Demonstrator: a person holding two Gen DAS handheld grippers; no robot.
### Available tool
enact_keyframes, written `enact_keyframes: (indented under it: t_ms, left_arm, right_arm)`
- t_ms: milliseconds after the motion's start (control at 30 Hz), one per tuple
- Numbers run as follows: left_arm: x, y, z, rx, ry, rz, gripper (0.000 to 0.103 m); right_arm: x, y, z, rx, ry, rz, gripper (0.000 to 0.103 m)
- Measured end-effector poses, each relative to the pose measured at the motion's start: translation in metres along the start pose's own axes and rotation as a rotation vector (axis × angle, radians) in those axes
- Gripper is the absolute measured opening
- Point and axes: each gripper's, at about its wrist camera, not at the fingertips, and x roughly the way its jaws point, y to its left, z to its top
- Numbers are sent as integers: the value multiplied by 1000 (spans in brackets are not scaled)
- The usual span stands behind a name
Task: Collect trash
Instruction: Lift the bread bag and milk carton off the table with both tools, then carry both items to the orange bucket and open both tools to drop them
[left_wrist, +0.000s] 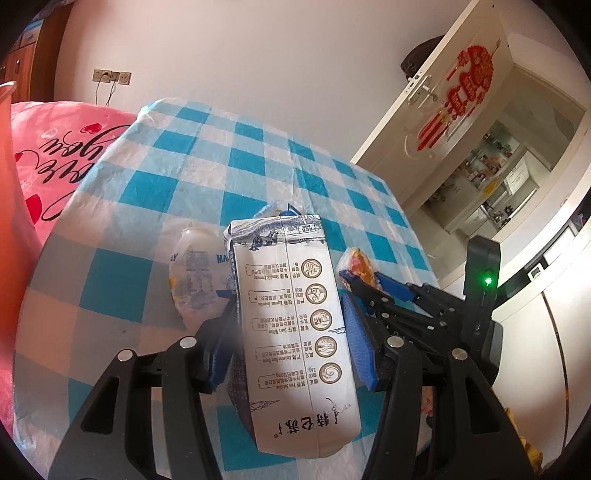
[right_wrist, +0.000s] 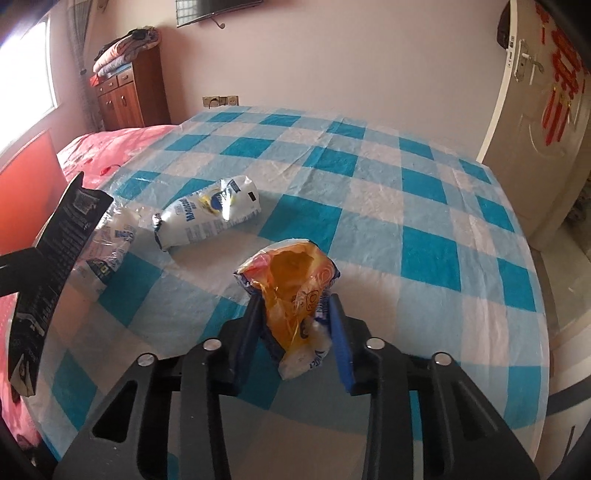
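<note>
The milk carton blocks most of the white bottle behind it, left of centre. Shelf items at right are too tiny to read. Black carton is cut off at left edge.

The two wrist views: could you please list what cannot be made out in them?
- Left wrist view: the milk carton in the left tongs hides the checked cloth behind it.
- Right wrist view: the orange wrapper in the right tongs has unreadable print.
- No bin in view.

L gripper angled down, blue pads clamped on both sides of a milk carton; R gripper angled down, jaws pinching a crumpled orange wrapper
</note>
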Motion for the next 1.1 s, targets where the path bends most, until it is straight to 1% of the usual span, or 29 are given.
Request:
enact_keyframes:
  t_ms: [133,267,433,600,733,800,867,1000,1033,1100]
  left_arm:
    - [-12,3,2,-3,-25,-12,56]
    - [-26,7,5,-5,-55,-17,56]
    - [-45,12,11,-13,-98,-21,56]
    - [-74,22,22,-28,-168,-11,56]
    - [-110,37,34,-45,-254,29,56]
    - [-133,48,42,-56,-311,69,56]
    - [-153,58,46,-71,-355,106,56]
    - [-187,87,53,-121,-430,194,56]
    - [-196,98,54,-140,-448,224,56]
    - [-207,112,55,-167,-468,264,56]
  right_arm:
    - [-8,4,-1,32,-8,17,31]
    - [-22,11,4,59,-37,42,30]
    - [-47,28,22,77,-90,113,30]
    - [-71,57,50,69,-142,228,30]
    - [-84,88,81,63,-166,377,30]
    - [-89,109,99,59,-172,467,30]
    - [-92,125,114,55,-172,535,30]
    - [-91,168,143,38,-159,669,31]
    - [-89,183,152,30,-148,711,31]
    - [-87,203,162,16,-143,745,31]
